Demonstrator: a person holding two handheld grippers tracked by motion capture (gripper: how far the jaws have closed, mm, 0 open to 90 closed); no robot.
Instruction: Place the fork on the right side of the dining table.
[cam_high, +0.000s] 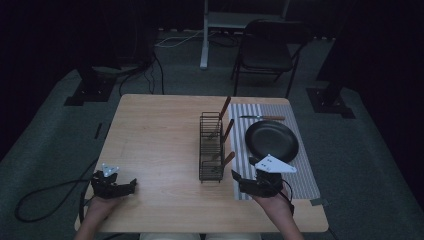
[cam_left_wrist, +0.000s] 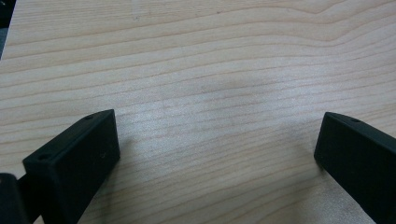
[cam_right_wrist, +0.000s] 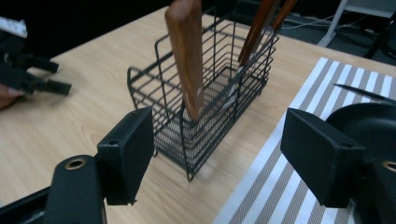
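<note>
A black wire basket (cam_high: 211, 147) (cam_right_wrist: 205, 102) stands mid-table holding three wooden-handled utensils (cam_high: 224, 108) (cam_right_wrist: 187, 56). To its right lies a striped placemat (cam_high: 300, 175) (cam_right_wrist: 275, 186) with a black plate (cam_high: 271, 140) (cam_right_wrist: 369, 119) and a wooden-handled knife (cam_high: 263, 118) beyond the plate. My right gripper (cam_high: 245, 177) (cam_right_wrist: 217, 154) is open at the mat's near left corner, pointing at the basket, nothing between its jaws. My left gripper (cam_high: 131, 186) (cam_left_wrist: 217, 149) is open low over bare wood near the front left edge, holding nothing.
The wooden table (cam_high: 155, 135) has bare room left of the basket. A black folding chair (cam_high: 267, 50) and a white stand (cam_high: 205, 35) are on the floor beyond the far edge. Cables (cam_high: 40, 200) trail on the floor at left.
</note>
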